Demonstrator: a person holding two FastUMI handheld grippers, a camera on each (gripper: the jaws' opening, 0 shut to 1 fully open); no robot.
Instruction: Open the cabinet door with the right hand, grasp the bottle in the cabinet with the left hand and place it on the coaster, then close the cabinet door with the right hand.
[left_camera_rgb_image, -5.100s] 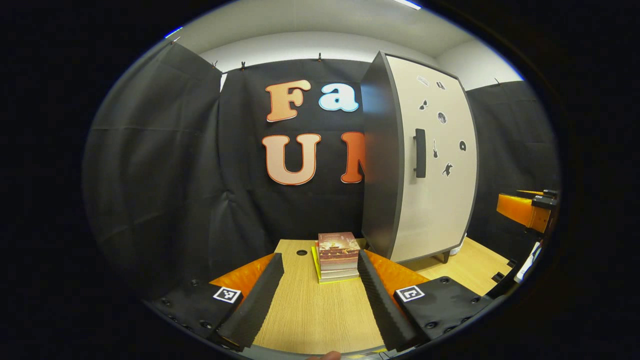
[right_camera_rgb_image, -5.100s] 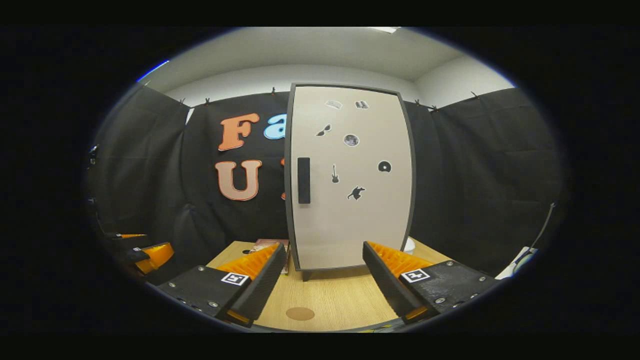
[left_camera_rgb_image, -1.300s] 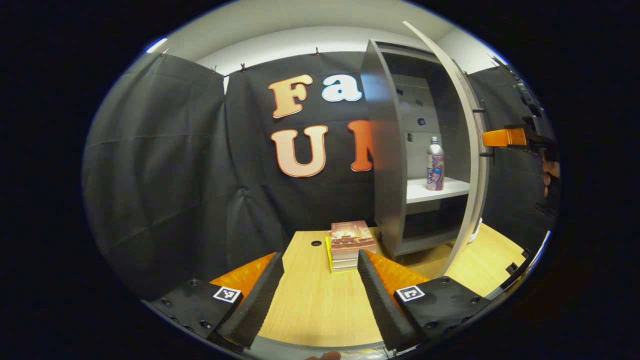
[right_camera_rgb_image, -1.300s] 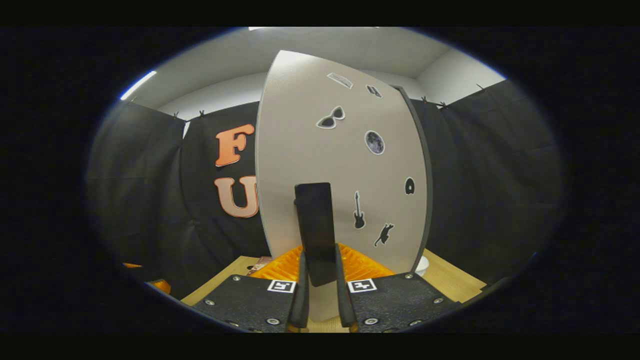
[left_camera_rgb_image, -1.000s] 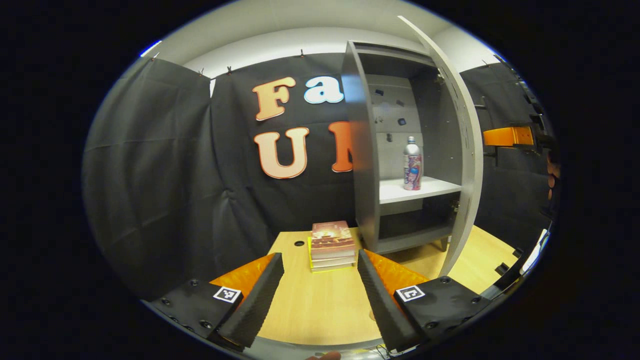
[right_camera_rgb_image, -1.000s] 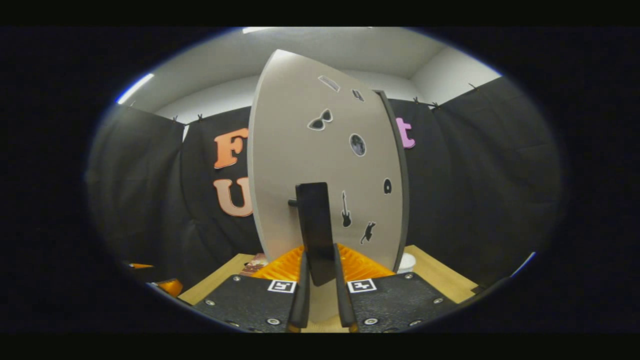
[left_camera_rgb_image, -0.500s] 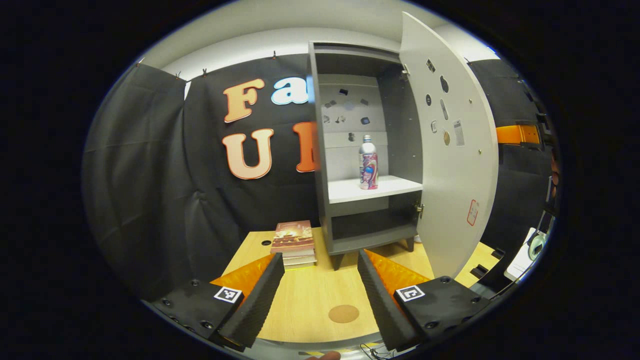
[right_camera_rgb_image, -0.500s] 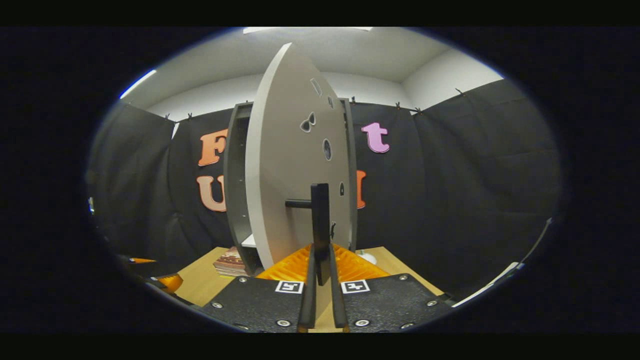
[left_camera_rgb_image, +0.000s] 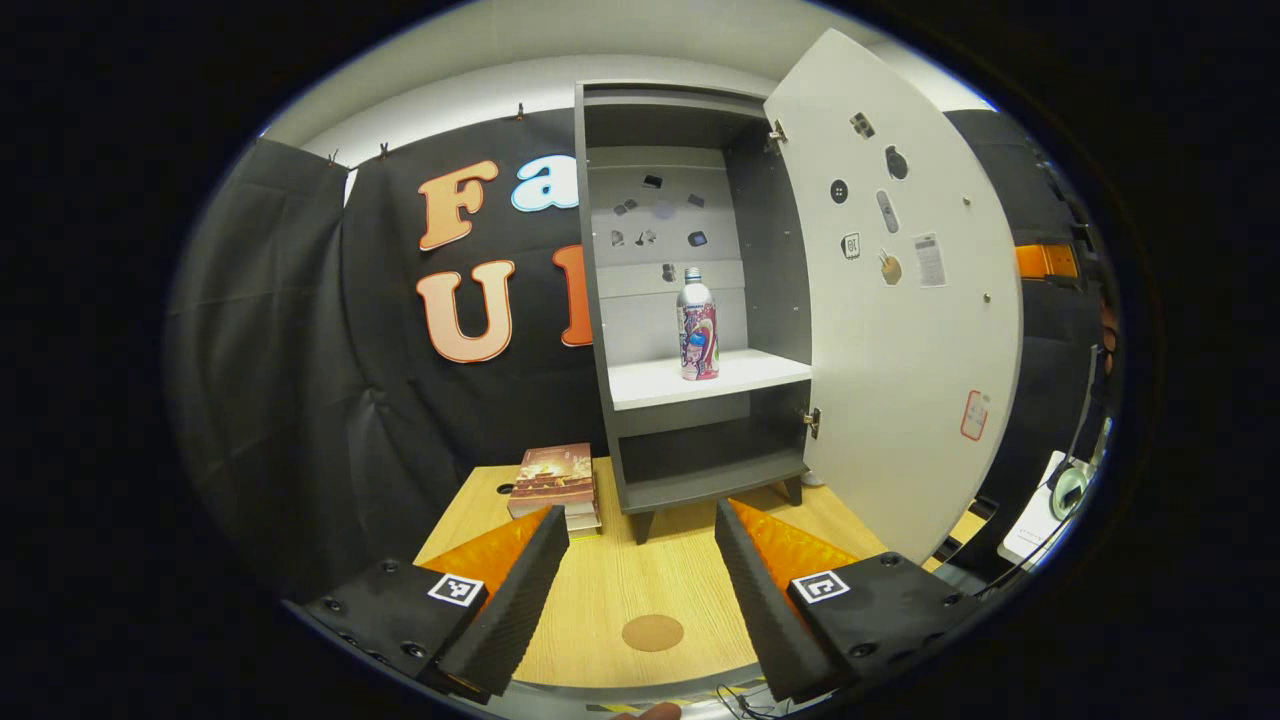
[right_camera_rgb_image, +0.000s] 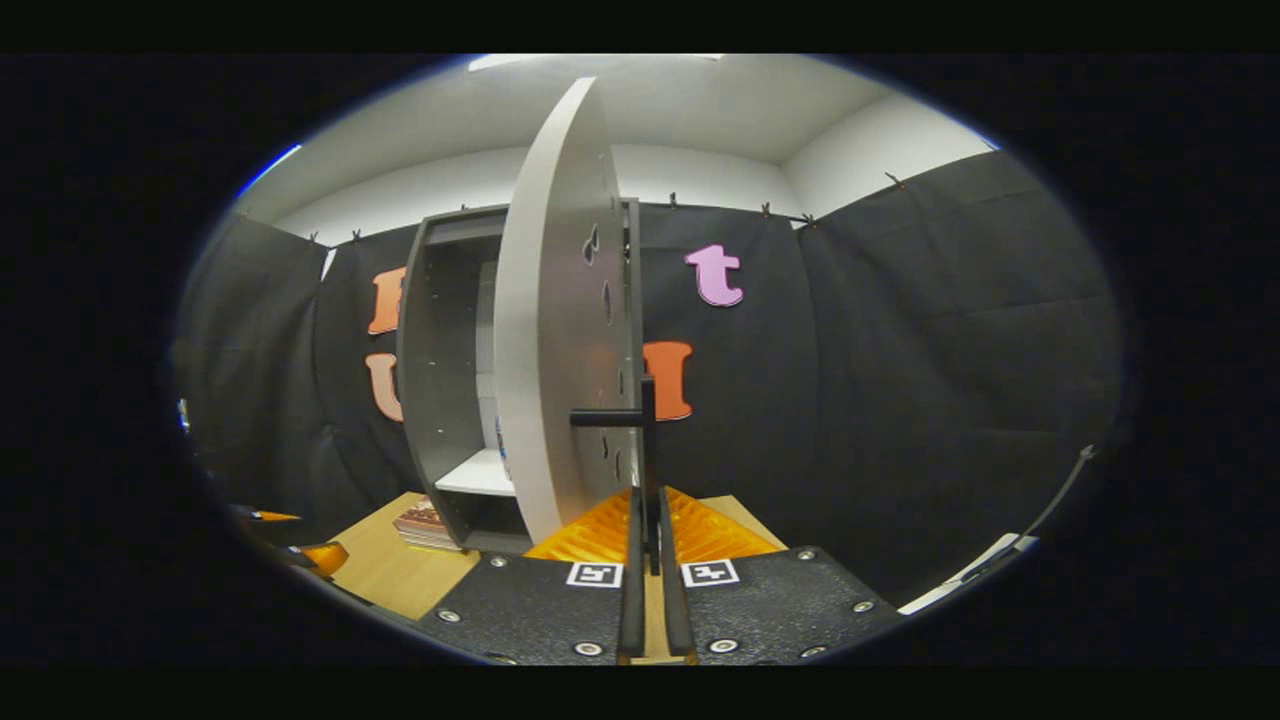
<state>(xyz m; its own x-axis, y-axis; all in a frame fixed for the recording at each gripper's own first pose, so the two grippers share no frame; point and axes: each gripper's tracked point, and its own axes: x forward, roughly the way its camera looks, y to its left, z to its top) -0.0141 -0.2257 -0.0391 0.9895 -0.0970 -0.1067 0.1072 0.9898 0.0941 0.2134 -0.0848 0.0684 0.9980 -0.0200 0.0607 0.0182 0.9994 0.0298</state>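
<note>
Right gripper (right_camera_rgb_image: 647, 560): level, pointing forward at the door's outer face; fingers nearly together, clamped on the lower end of the door handle (right_camera_rgb_image: 645, 420), one on each side.
Left gripper (left_camera_rgb_image: 640, 560): low over the table (left_camera_rgb_image: 600, 600), aimed at the open cabinet (left_camera_rgb_image: 690, 300); fingers spread wide, holding nothing.
Cabinet door (left_camera_rgb_image: 900, 300): swung wide open to the right of the cabinet, inner face with stickers showing in the left gripper view; seen nearly edge-on in the right gripper view.
Bottle (left_camera_rgb_image: 697, 325): upright on the white middle shelf (left_camera_rgb_image: 700, 378) inside the cabinet, towards the back, apart from both grippers.
Coaster (left_camera_rgb_image: 652, 632): round, flat on the table in front of the cabinet, between the left gripper's fingers in view.
Books (left_camera_rgb_image: 553, 480): small stack on the table, just left of the cabinet's foot.
Way to bottle: open front, nothing before it on the shelf.
</note>
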